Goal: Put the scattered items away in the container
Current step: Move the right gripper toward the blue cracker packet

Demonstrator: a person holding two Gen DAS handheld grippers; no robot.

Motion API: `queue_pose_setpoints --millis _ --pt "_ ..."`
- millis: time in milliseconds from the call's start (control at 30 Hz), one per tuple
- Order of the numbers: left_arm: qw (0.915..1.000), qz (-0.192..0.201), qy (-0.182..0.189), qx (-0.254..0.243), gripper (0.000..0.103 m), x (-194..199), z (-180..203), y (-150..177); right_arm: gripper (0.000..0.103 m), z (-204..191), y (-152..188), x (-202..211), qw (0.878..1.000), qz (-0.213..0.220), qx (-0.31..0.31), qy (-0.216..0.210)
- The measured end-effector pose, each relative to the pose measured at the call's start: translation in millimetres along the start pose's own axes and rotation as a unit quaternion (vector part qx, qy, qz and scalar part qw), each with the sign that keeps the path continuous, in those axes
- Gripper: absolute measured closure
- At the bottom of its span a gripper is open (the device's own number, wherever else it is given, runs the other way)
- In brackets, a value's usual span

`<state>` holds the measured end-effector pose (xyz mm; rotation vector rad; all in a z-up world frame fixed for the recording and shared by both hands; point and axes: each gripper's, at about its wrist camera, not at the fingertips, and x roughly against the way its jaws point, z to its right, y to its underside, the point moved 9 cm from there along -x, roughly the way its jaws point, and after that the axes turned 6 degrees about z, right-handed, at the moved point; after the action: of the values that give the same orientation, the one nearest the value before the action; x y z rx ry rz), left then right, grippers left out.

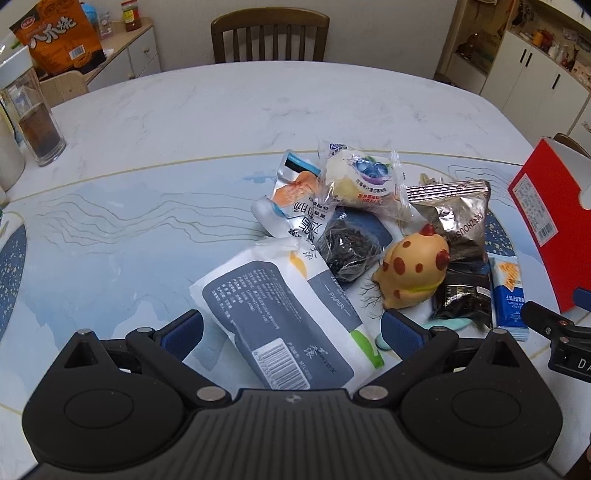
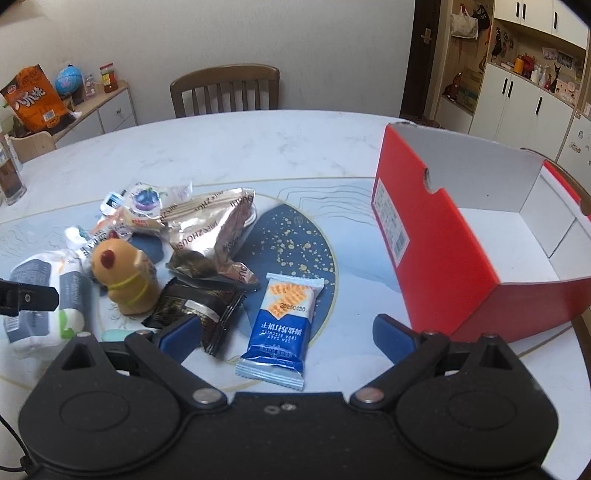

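Observation:
A pile of items lies on the table: a white and grey tissue pack (image 1: 284,314), a yellow spotted toy (image 1: 413,273), a silver snack bag (image 1: 458,218), a black wrapper (image 1: 463,301), a blueberry cake pack (image 1: 364,181) and a blue cracker pack (image 2: 282,321). My left gripper (image 1: 291,328) is open, with the tissue pack's near end between its fingers. The right gripper (image 2: 286,332) is open over the cracker pack. A red box (image 2: 443,251) with a white inside stands open to the right.
A glass jar (image 1: 37,118) with a dark filling stands at the table's far left. A wooden chair (image 1: 269,35) sits behind the table. An orange snack bag (image 1: 59,37) rests on a side cabinet. White cupboards (image 2: 532,103) line the right wall.

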<state>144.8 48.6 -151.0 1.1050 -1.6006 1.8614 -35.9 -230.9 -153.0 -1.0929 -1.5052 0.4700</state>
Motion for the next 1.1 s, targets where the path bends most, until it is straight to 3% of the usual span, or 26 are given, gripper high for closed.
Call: queue_pose_setpoints --millis 767,1100 --pt "0.9991 -0.023 -0.033 -0.013 0.001 -47 -4 11 0.006 15 20 -53 0.998 -0.049 0.005 0.029" --pt "0.9993 -0.021 -0.025 -0.015 0.011 -55 -4 14 0.007 17 17 -60 0.998 -0.046 -0.011 0.031"
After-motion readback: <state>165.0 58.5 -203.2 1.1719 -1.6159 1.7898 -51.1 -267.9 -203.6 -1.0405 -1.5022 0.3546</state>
